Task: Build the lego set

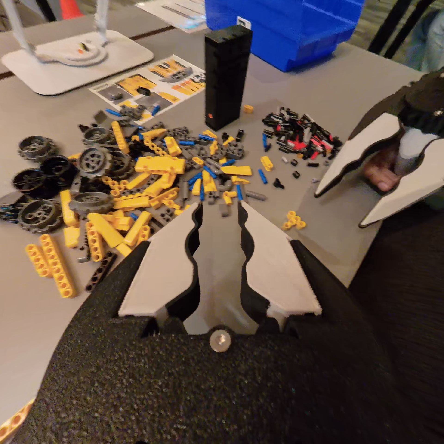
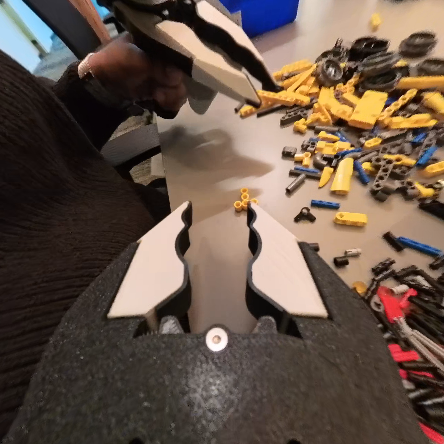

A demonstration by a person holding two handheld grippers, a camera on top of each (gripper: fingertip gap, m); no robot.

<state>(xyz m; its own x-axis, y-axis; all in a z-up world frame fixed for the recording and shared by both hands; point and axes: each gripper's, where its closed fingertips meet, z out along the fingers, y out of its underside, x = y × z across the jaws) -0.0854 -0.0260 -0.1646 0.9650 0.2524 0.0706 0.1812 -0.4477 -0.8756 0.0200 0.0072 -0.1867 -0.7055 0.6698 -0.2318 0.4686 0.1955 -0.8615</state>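
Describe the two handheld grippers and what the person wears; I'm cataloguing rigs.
Both the left gripper and right gripper have rough black speckled bodies, a silver screw at the centre, and light grey tapered fingers with wavy black inner pads. The person wears a dark knitted sleeve.

Wheels point(image 1: 48, 173) left of bricks point(image 1: 158, 177) — pins point(image 1: 302, 137) right.

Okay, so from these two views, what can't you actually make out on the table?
- Blue bin, left wrist view: top cut off by the frame edge, contents unseen.
- Printed sheet, left wrist view: its near corner lies under loose pieces and its right edge behind the black block.
- Black and red parts pile, right wrist view: blurred and cut off by the right edge.
- Wheels, right wrist view: motion blur hides detail.
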